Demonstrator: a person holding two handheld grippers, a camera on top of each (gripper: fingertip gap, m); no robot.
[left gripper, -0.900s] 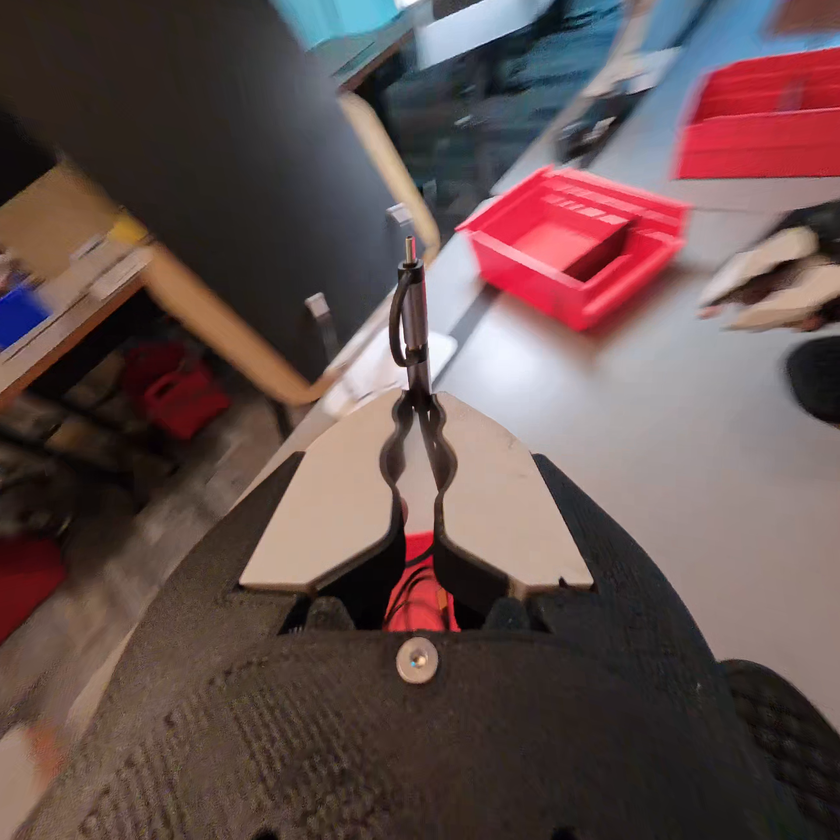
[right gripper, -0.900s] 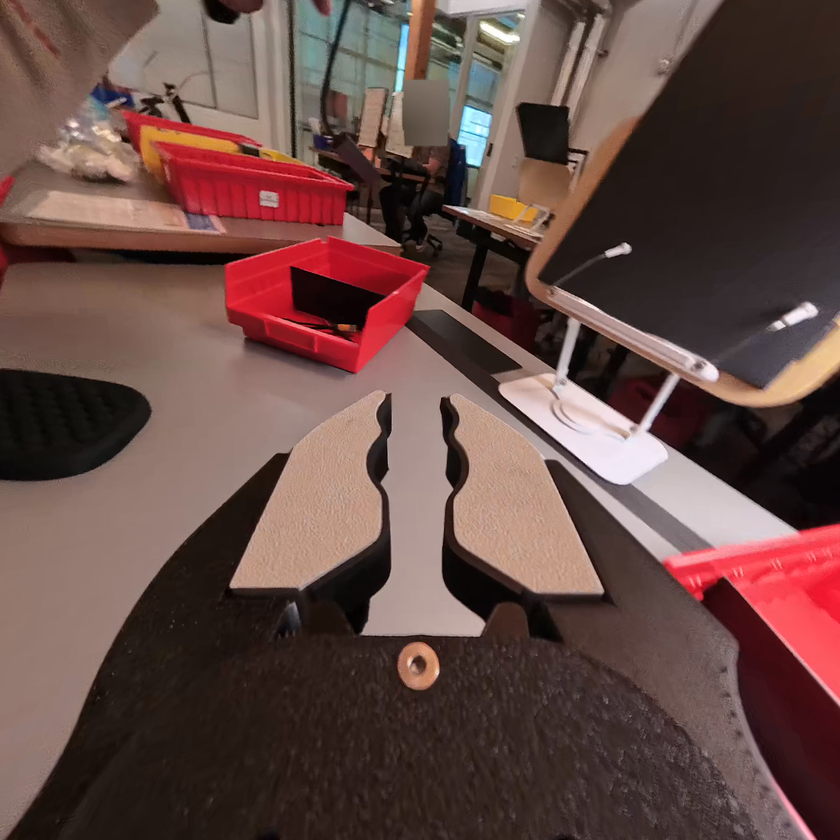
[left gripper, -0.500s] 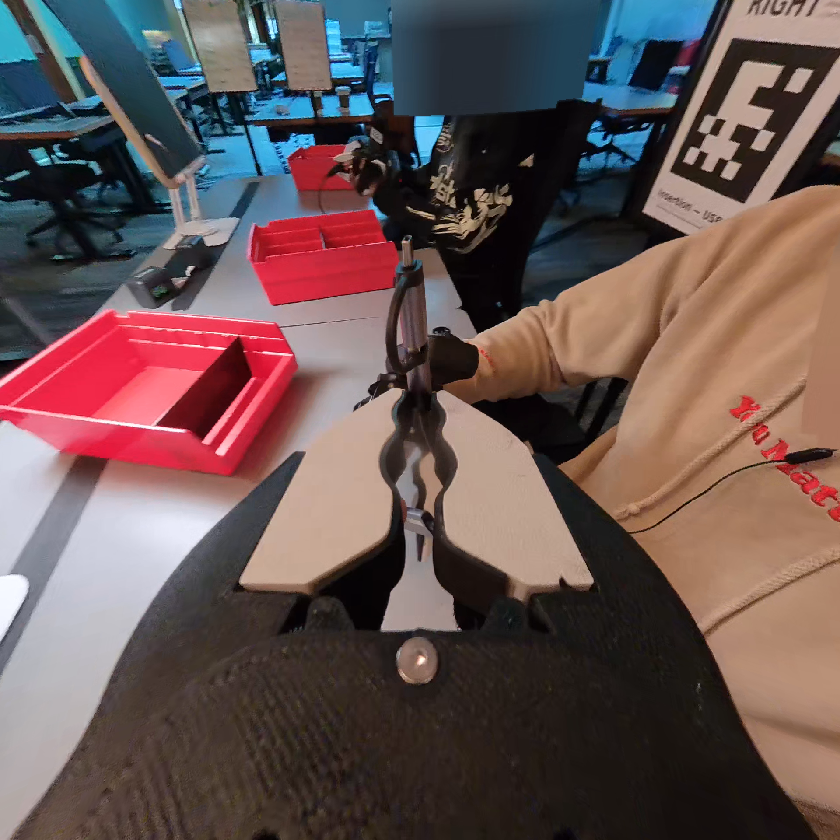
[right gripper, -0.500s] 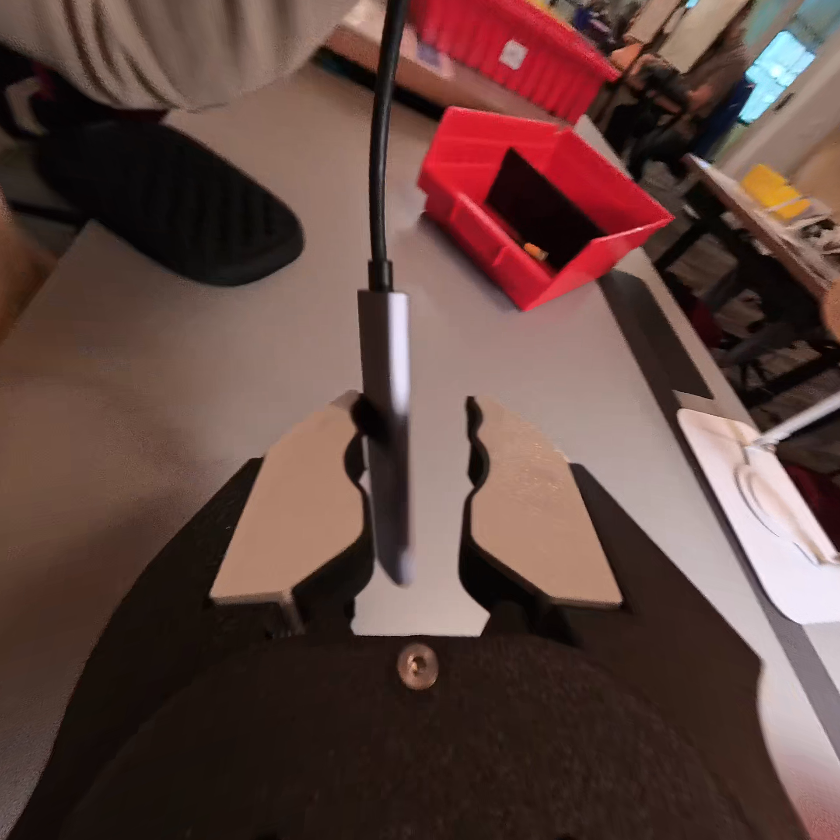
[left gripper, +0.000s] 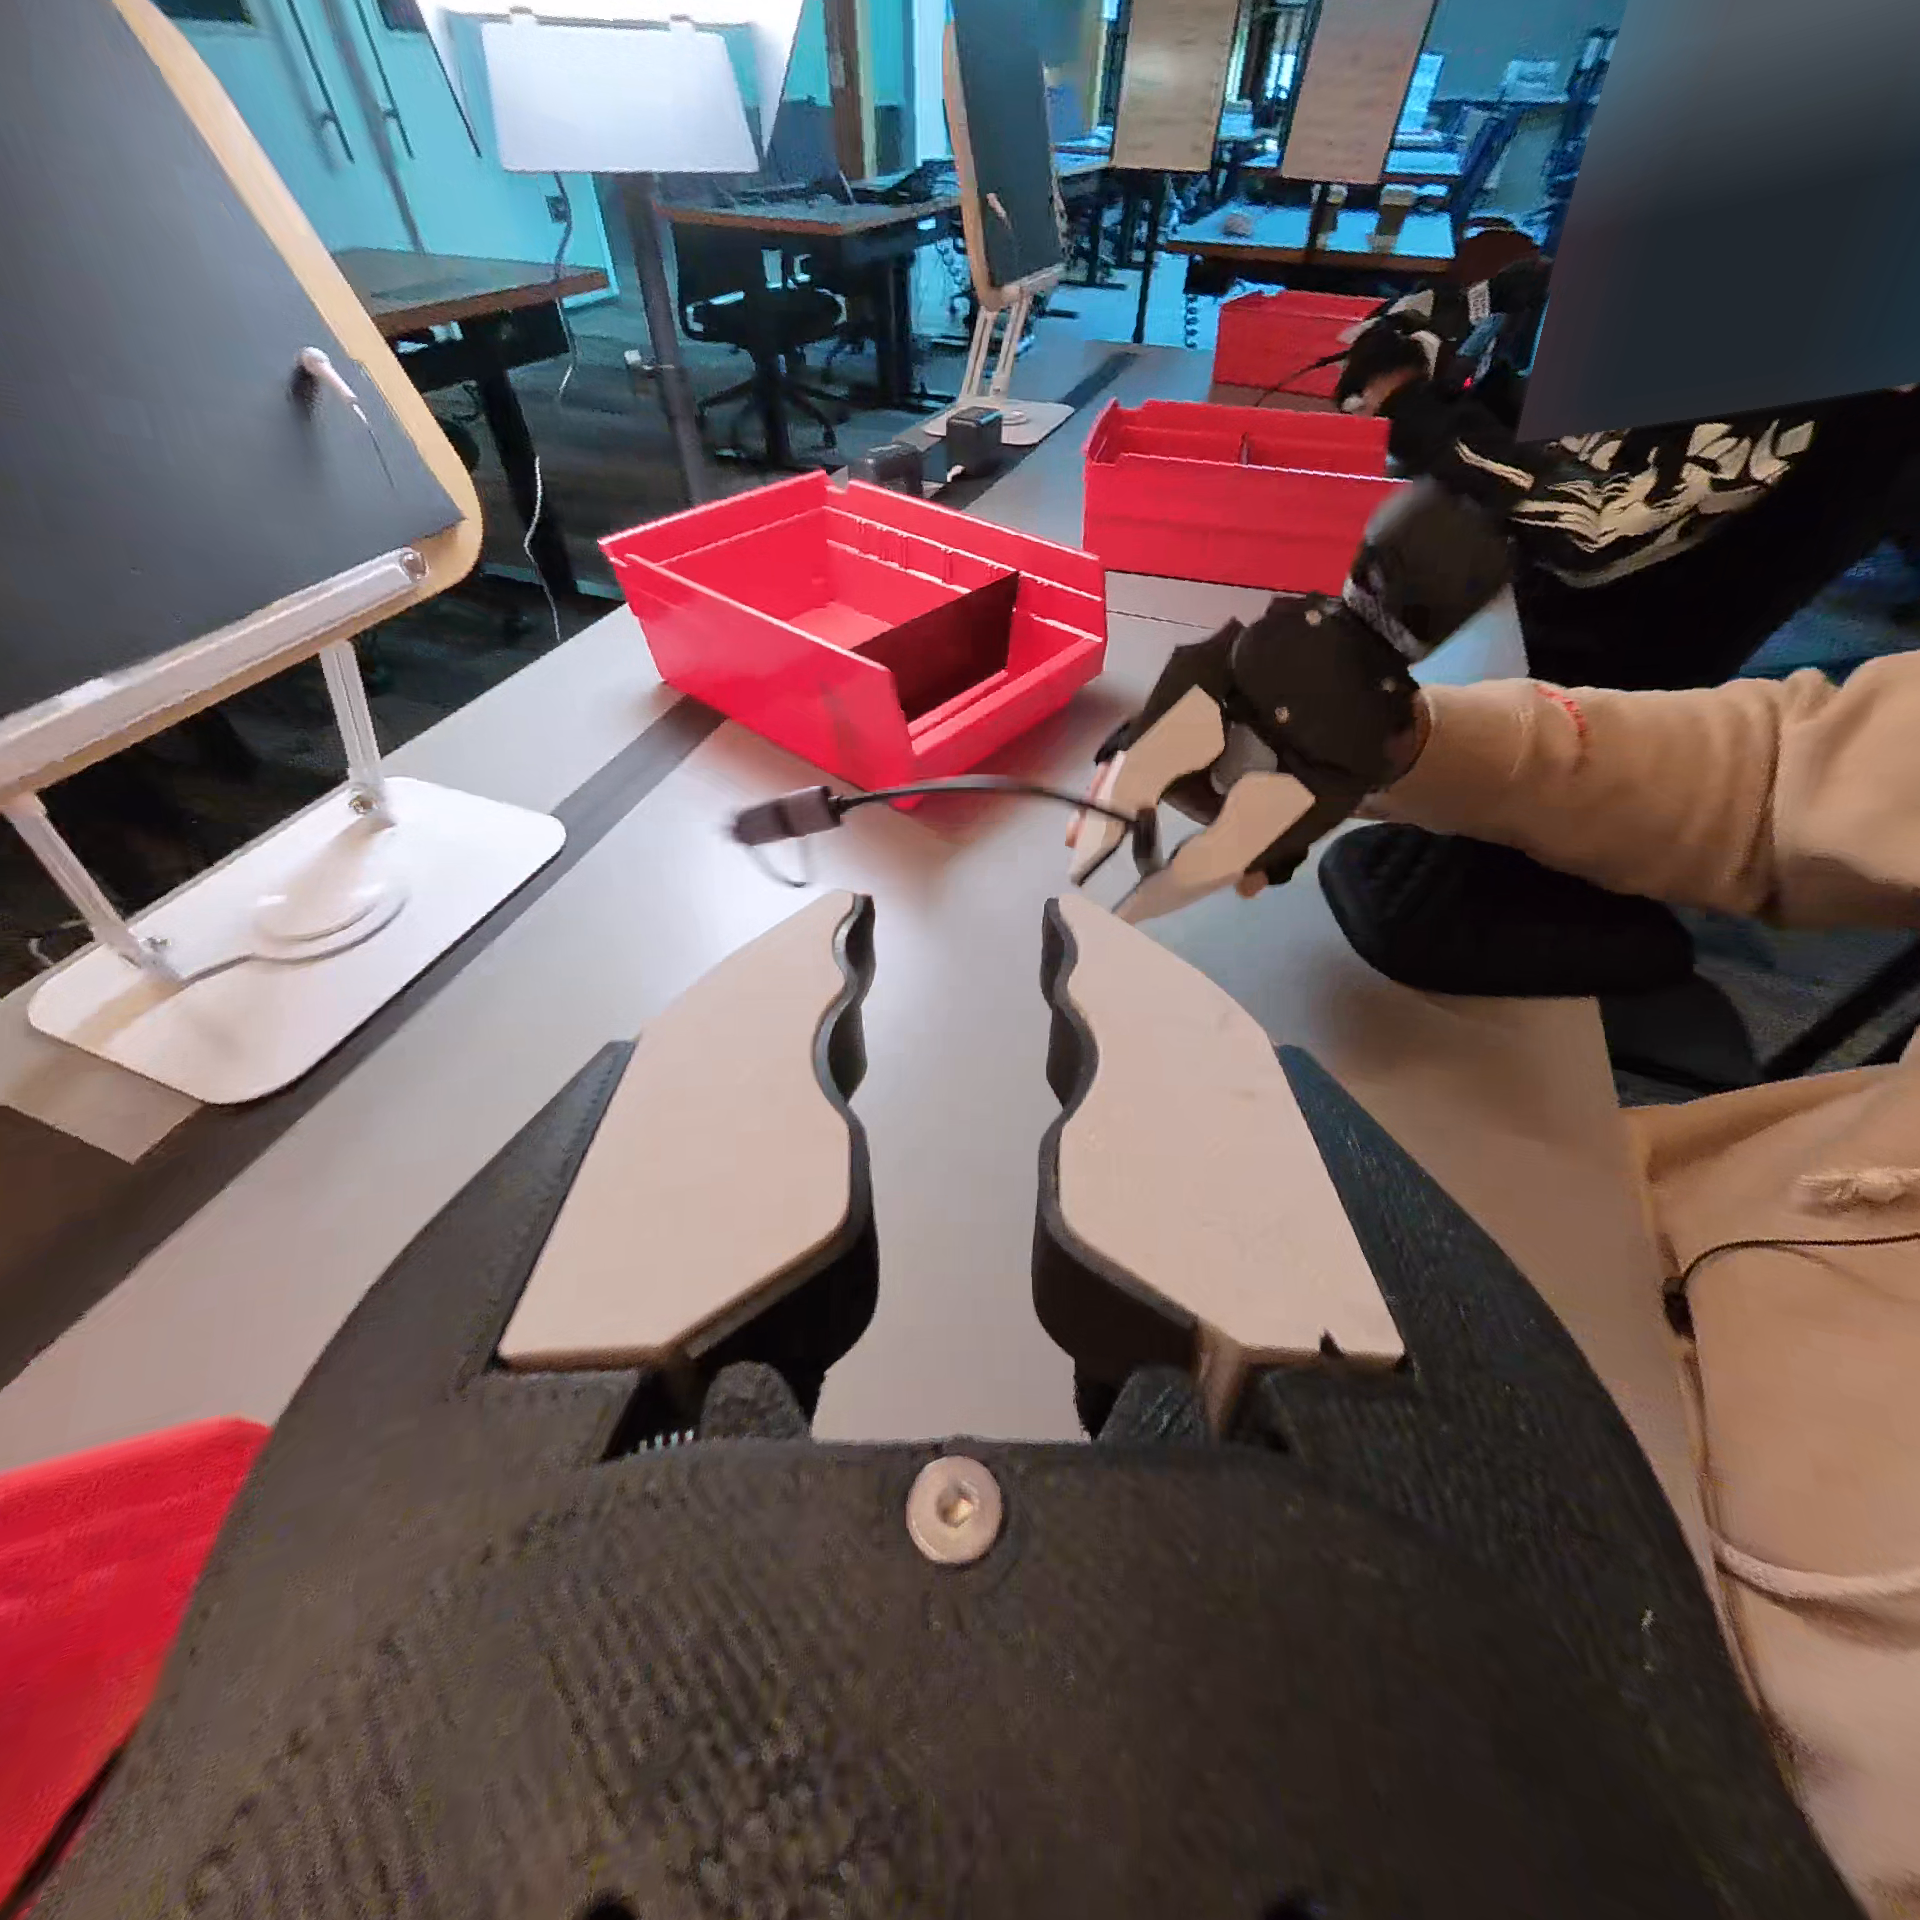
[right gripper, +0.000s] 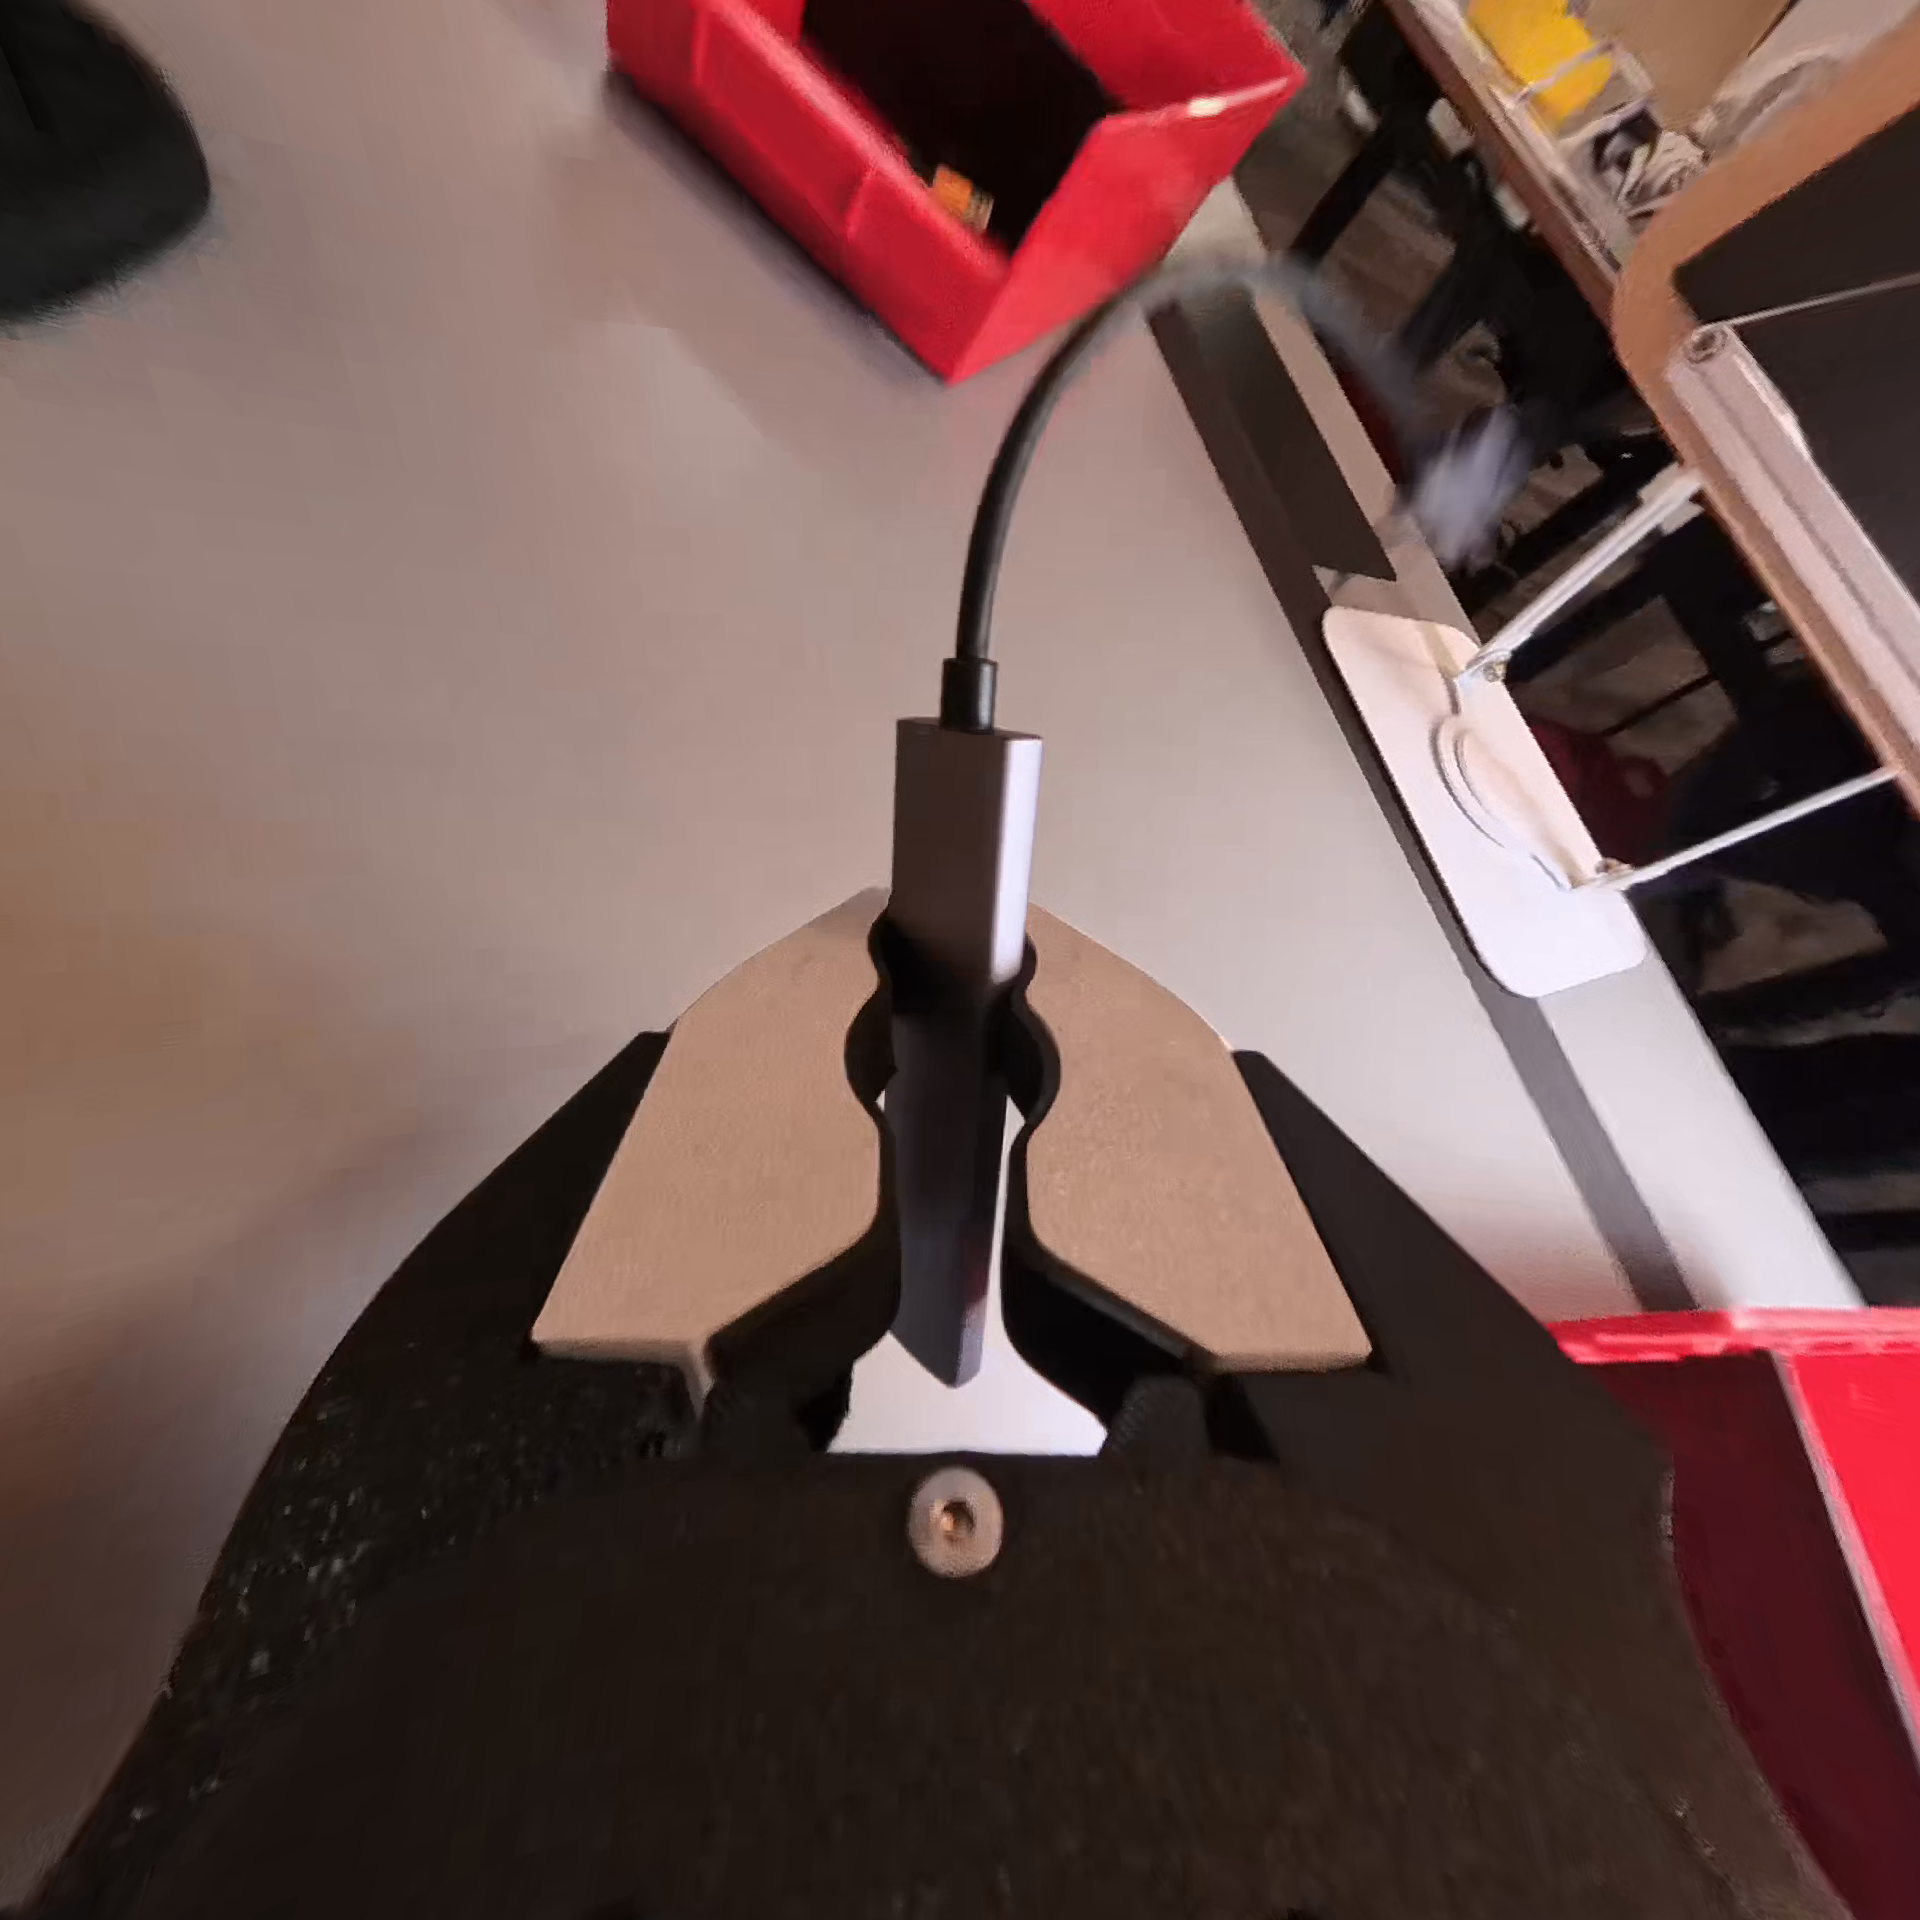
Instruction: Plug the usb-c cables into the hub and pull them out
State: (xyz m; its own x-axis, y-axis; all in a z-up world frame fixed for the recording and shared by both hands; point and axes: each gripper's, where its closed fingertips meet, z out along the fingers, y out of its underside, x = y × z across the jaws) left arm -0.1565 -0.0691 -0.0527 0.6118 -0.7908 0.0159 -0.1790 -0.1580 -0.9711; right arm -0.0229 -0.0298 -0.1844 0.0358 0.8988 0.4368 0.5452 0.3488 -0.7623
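Note:
My right gripper [right gripper: 956, 920] is shut on a slim grey hub [right gripper: 966, 810] and holds it above the grey table [right gripper: 520, 727]. The hub's short black cable [right gripper: 982, 582] curves up and to the right; its far end is blurred. In the left wrist view the right gripper [left gripper: 1117, 878] is ahead on the right, and the cable [left gripper: 966, 788] runs left from it to a dark plug [left gripper: 784, 818] that hangs in the air. My left gripper [left gripper: 951, 914] is open and empty above the table, just short of that plug.
A red bin with a black divider [left gripper: 862, 665] stands beyond the plug; it also shows in the right wrist view [right gripper: 935, 177]. A board on a white stand [left gripper: 301, 925] is at the left edge. A black mat [left gripper: 1496, 914] lies right. More red bins [left gripper: 1236, 499] stand behind. Spacing between my two grippers at the tips: around 20 centimetres.
My left gripper held the cable upright by its plug end; it has let go and is now open. My right gripper was open, took the hub between its fingers and has shut on it.

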